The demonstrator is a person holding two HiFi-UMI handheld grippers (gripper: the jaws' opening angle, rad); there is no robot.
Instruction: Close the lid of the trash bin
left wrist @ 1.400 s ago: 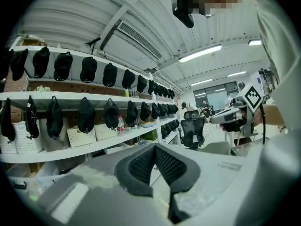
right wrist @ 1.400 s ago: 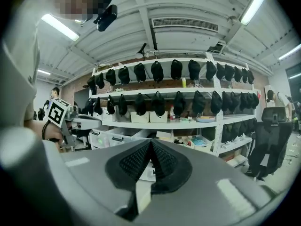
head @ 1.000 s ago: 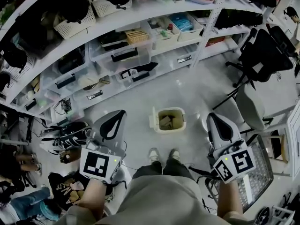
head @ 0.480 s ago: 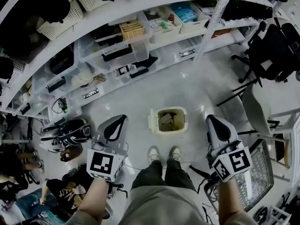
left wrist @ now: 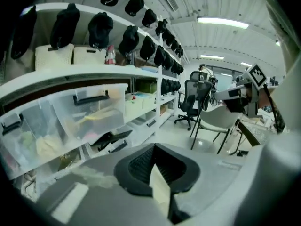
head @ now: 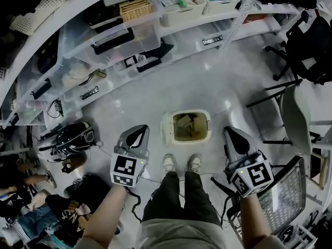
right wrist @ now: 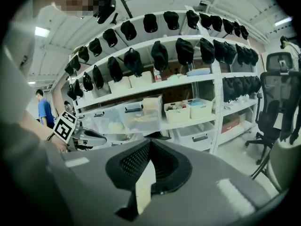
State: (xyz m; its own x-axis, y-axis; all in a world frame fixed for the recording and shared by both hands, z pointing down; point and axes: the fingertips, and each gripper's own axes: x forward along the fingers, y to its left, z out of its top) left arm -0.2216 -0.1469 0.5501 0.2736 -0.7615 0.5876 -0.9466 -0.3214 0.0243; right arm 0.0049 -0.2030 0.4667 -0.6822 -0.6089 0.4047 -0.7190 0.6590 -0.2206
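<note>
A cream trash bin [head: 166, 128] stands open on the floor just ahead of the person's shoes [head: 180, 163], with scraps showing inside; I cannot make out how its lid stands. My left gripper [head: 139, 132] hangs left of the bin and well above it, jaws together, nothing held. To the bin's right my right gripper [head: 231, 135] is at about the same height, also shut and empty. The left gripper view shows the left gripper [left wrist: 157, 175] pointed at the shelves, and the right gripper view shows the right gripper [right wrist: 145, 175] likewise. The bin is in neither gripper view.
White shelving [head: 171, 25] with clear plastic boxes runs across the far side. A grey chair [head: 295, 118] and a black office chair [head: 314, 45] stand at the right. Black bags [head: 70, 141] lie on the floor at the left, a wire basket [head: 282, 196] at the lower right.
The head view has tipped further down, so the bin and shoes sit nearer the middle. Both grippers stay shut on either side of the bin, the left one drawn in a little.
</note>
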